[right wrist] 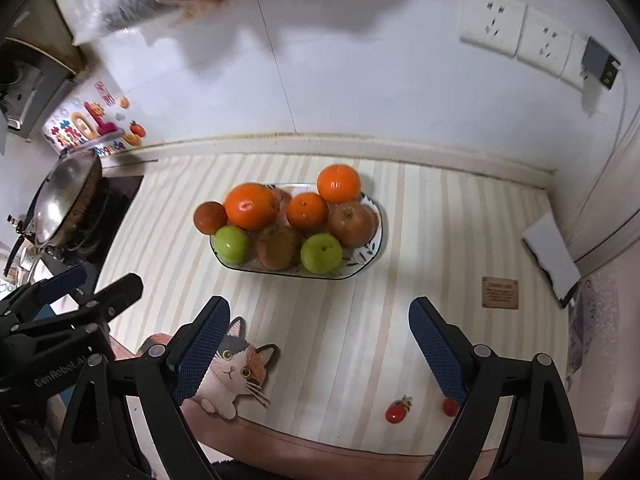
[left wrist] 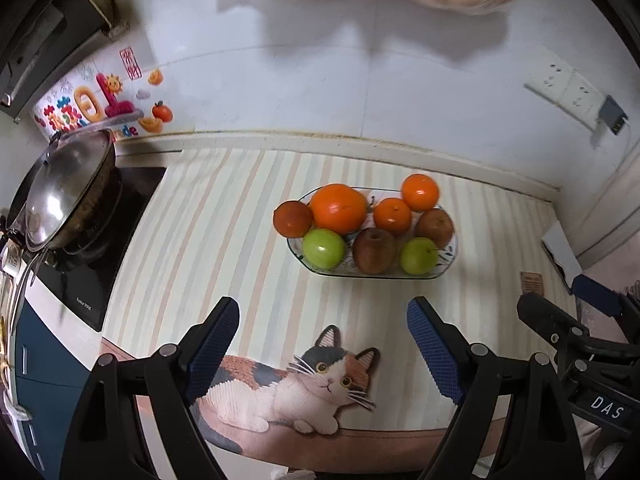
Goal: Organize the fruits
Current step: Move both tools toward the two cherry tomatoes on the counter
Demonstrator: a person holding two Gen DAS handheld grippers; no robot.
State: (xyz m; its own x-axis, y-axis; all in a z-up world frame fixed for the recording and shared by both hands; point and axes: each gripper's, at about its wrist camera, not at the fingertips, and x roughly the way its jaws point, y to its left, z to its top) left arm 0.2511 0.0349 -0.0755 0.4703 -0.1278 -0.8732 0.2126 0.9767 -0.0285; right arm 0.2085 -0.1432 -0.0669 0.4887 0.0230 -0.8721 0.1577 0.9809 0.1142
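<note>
Gleaming glossy oranges [left wrist: 338, 208] and green apples [left wrist: 323, 248] fill an oblong glazed dish [left wrist: 446, 268] on a striped mat [left wrist: 200, 220]. Both the left gripper [left wrist: 322, 320] and right gripper [right wrist: 320, 318] gape wide, holding nothing, their blue pads [right wrist: 202, 344] finely ribbed. "DAS" and "GenRobot.AI" label their bodies.

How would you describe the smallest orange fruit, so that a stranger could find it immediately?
Find the oval glass plate of fruit on the striped mat near the white wall. Three orange fruits lie along its back half. The smallest sits in the middle of the plate, between the biggest orange and the orange nearest the wall, just behind a green apple.
</note>
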